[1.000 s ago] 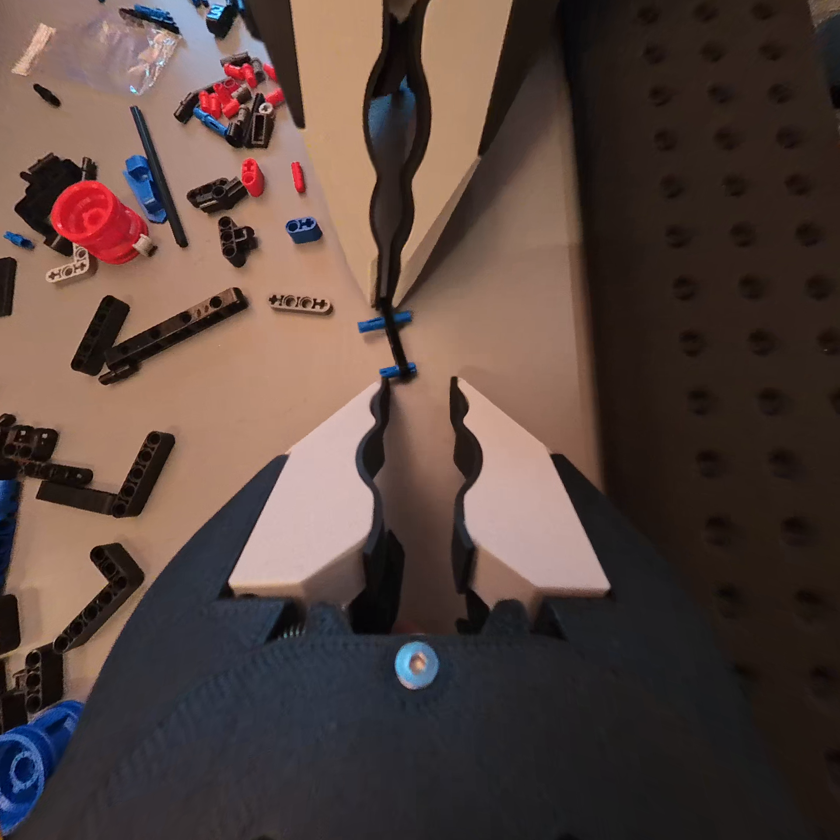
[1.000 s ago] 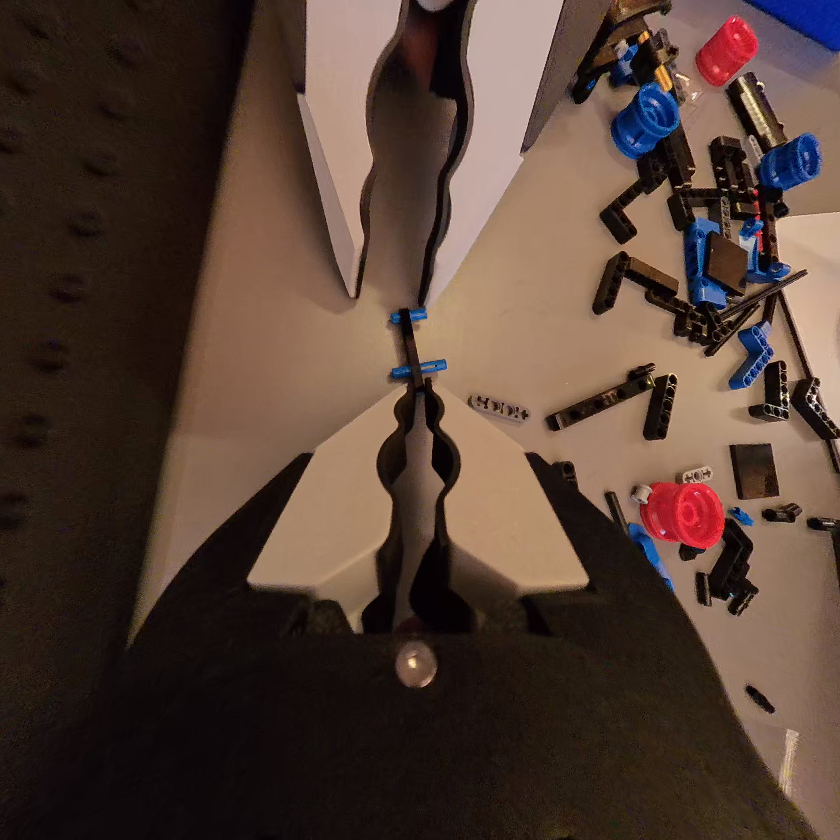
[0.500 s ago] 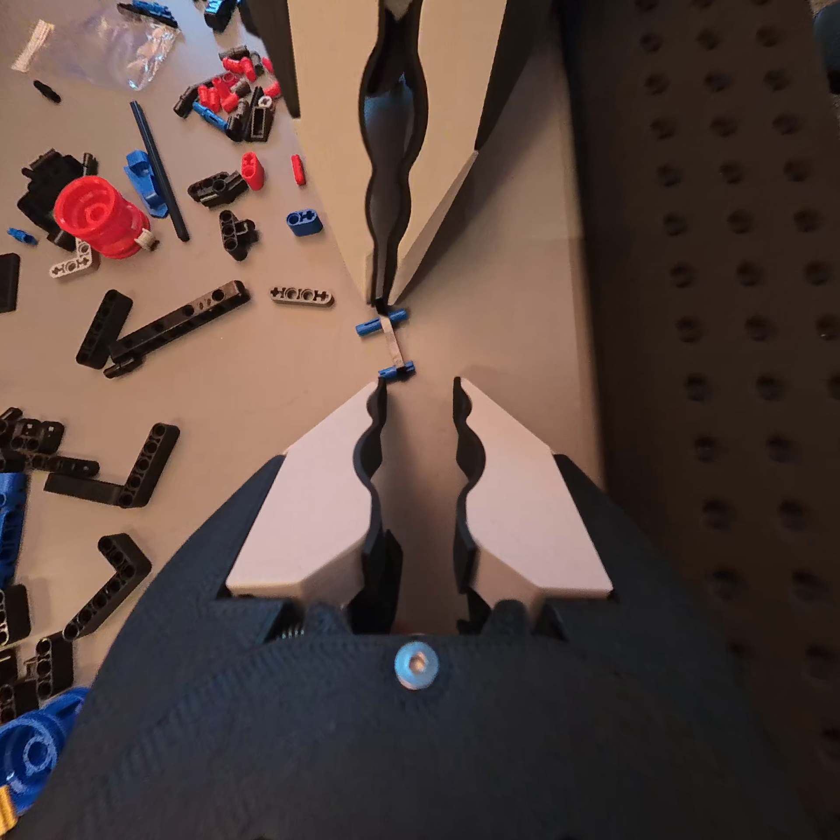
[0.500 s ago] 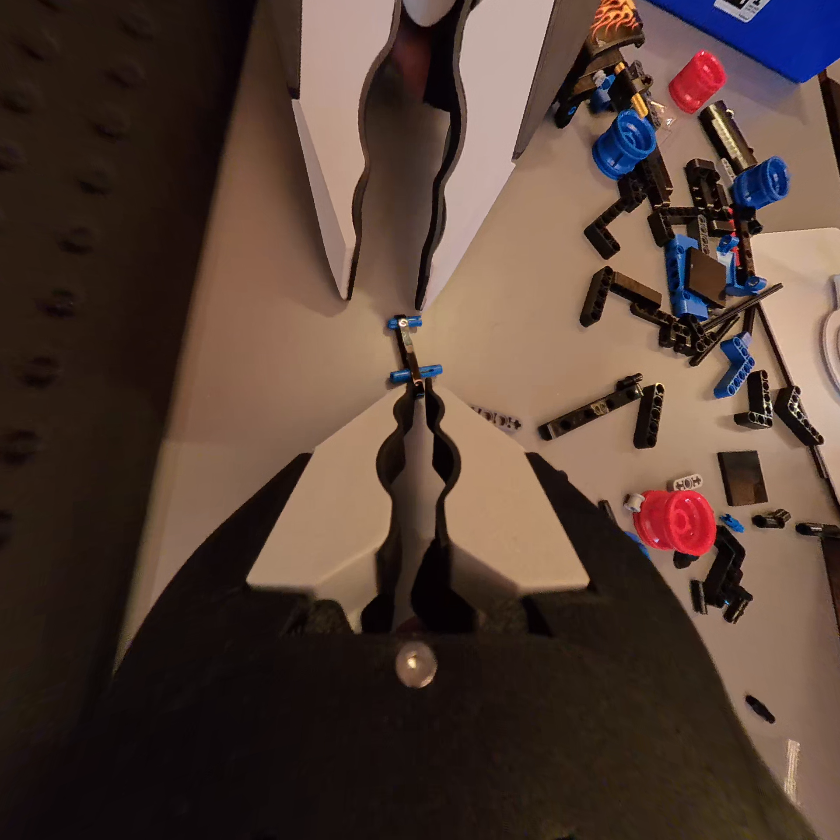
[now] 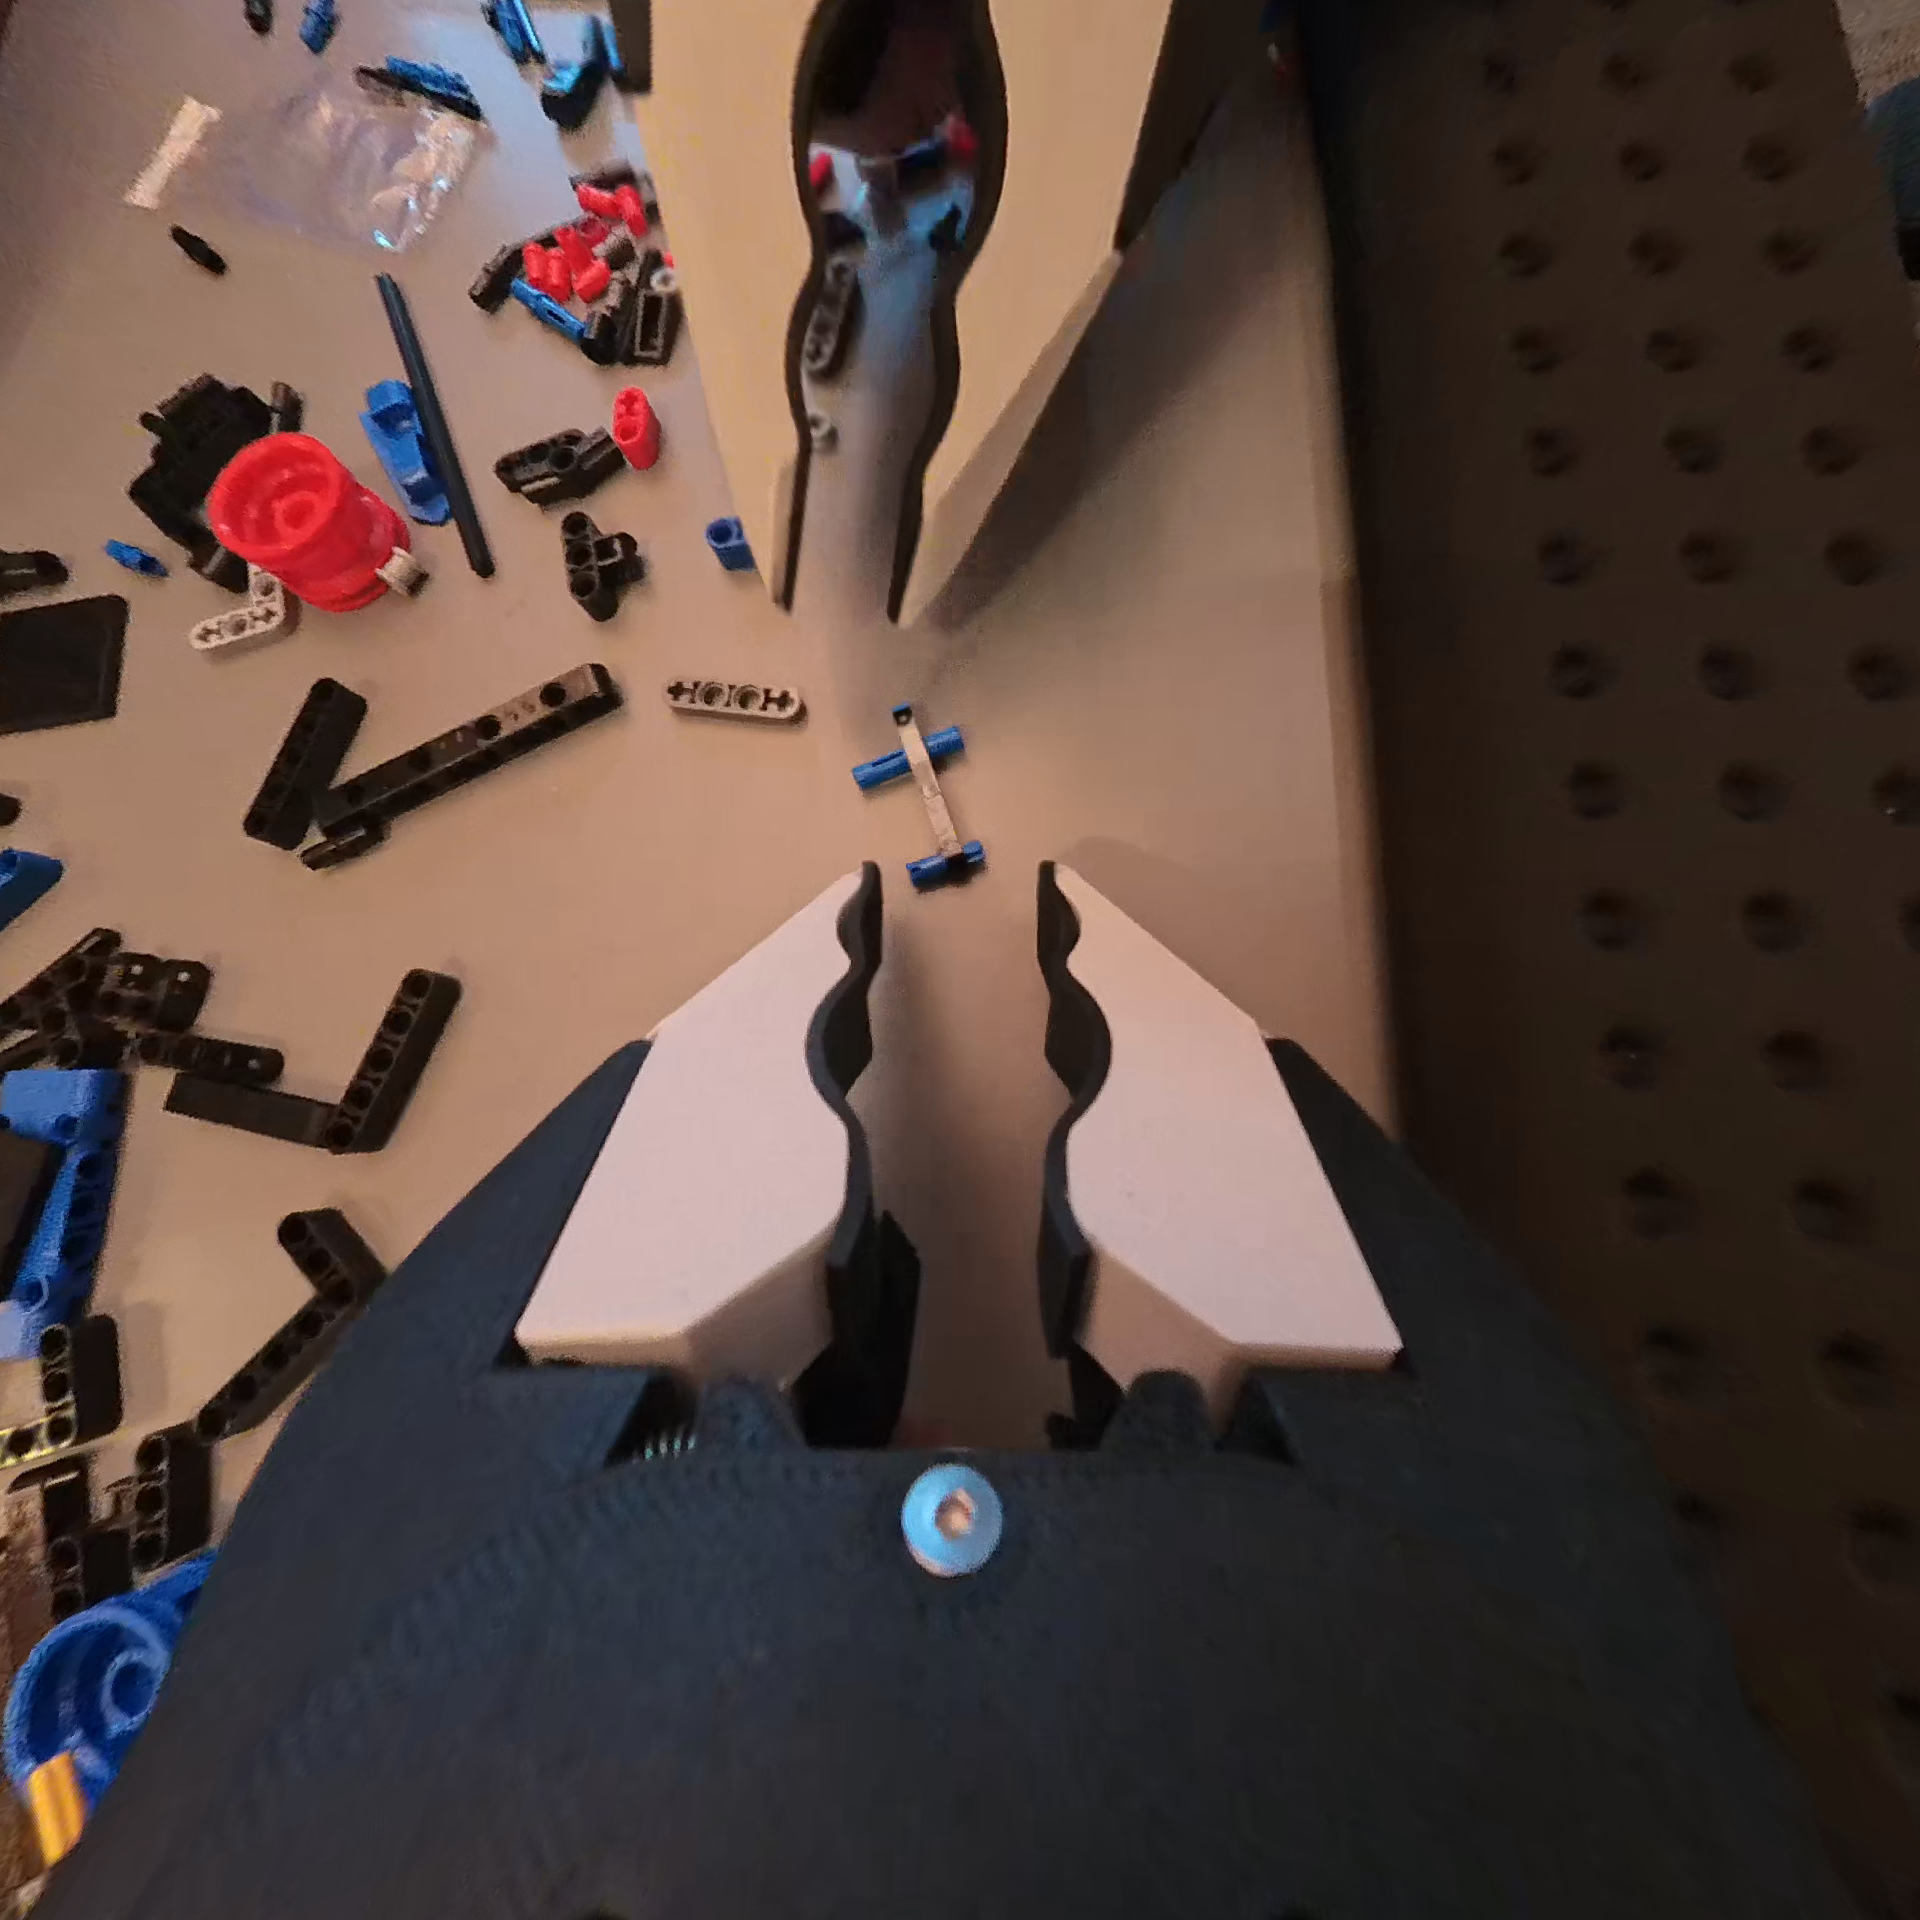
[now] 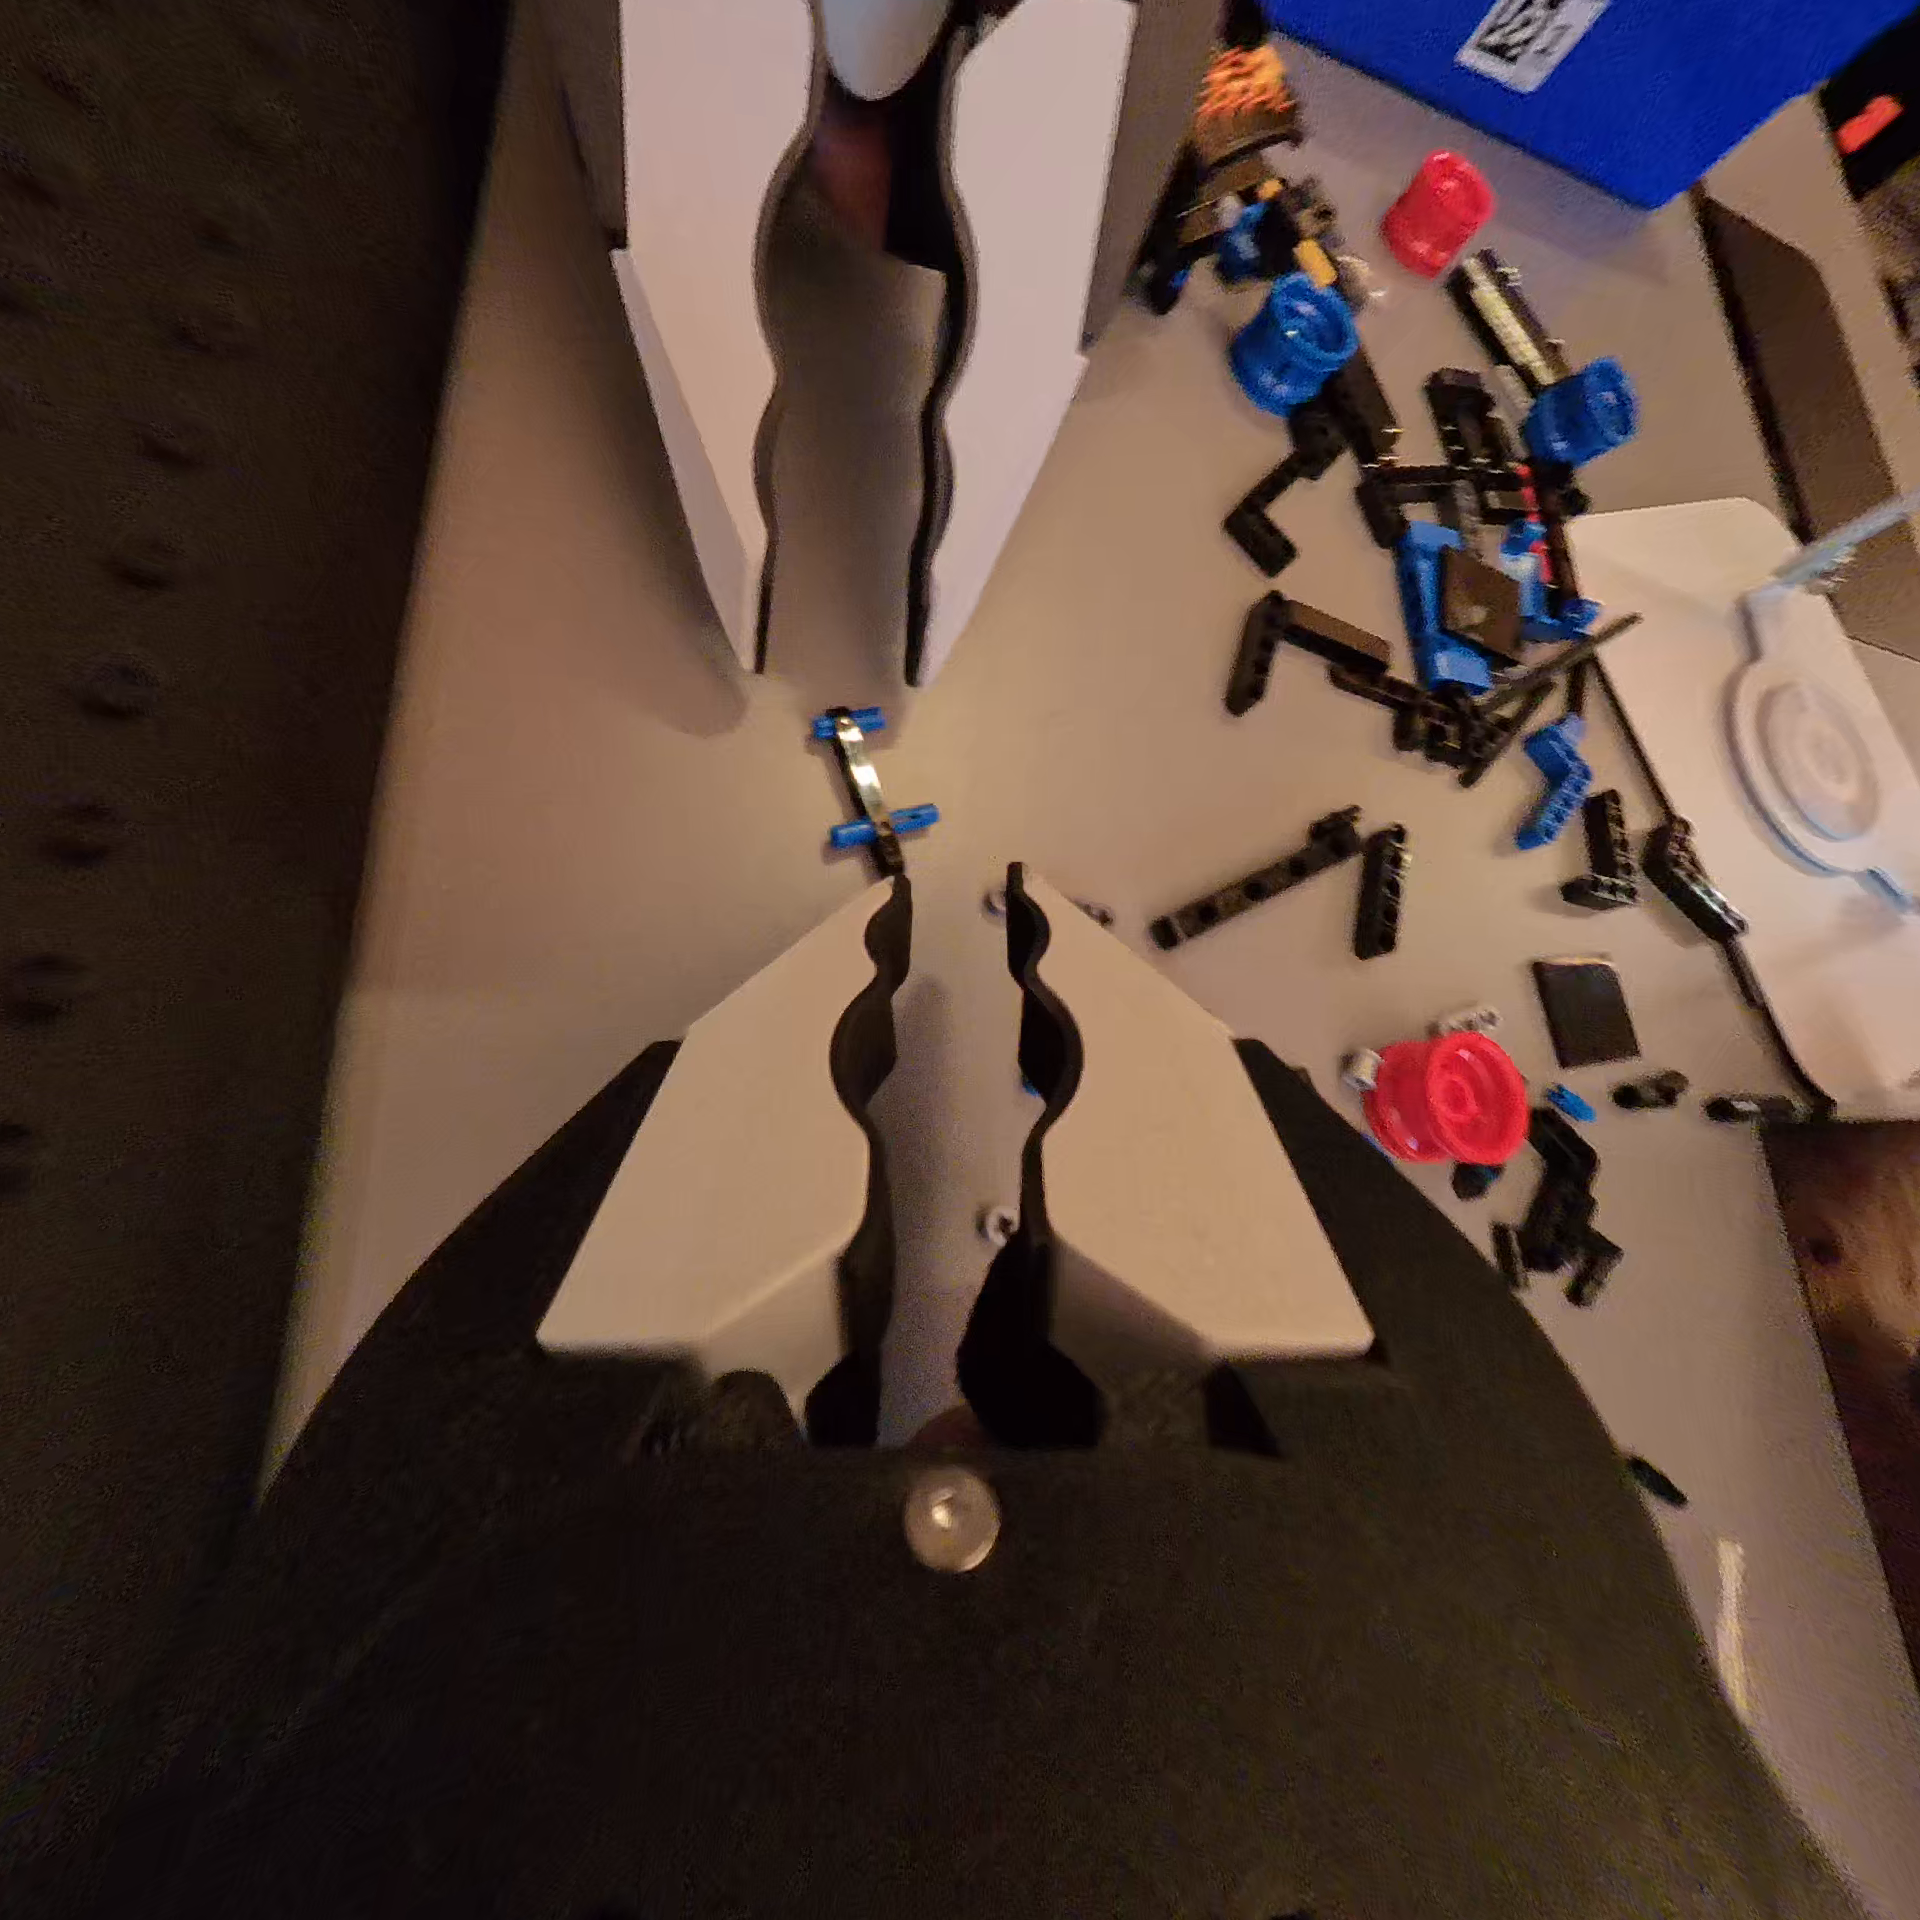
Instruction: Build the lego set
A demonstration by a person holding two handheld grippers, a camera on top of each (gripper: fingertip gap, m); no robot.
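Note:
A small assembly, a thin black beam with two blue pins [image 5: 925,790] through it, rests on the tan table between the two grippers, and neither holds it. My left gripper [image 5: 958,873] is open, its tips just short of the near blue pin. My right gripper [image 6: 956,878] is open too, with its left fingertip right next to the beam's end [image 6: 868,784]. Each gripper shows facing the other: the right one in the left wrist view [image 5: 842,608], the left one in the right wrist view [image 6: 836,670].
Loose parts lie to one side: a red wheel [image 5: 301,530] [image 6: 1449,1101], blue wheels [image 6: 1294,338], black beams [image 5: 447,748], a grey thin beam [image 5: 736,698], a plastic bag [image 5: 343,156]. A dark perforated board [image 5: 1662,727] borders the other side. A blue box [image 6: 1558,73] stands at the back. From the right gripper's tips to the red wheel [image 5: 301,530] is close to 11 centimetres. The right camera catches it too, in the right wrist view [image 6: 1449,1062].
My right gripper has opened and let go of the black beam with the blue pins, then drawn back a little. The beam now rests free. My left gripper stays open.

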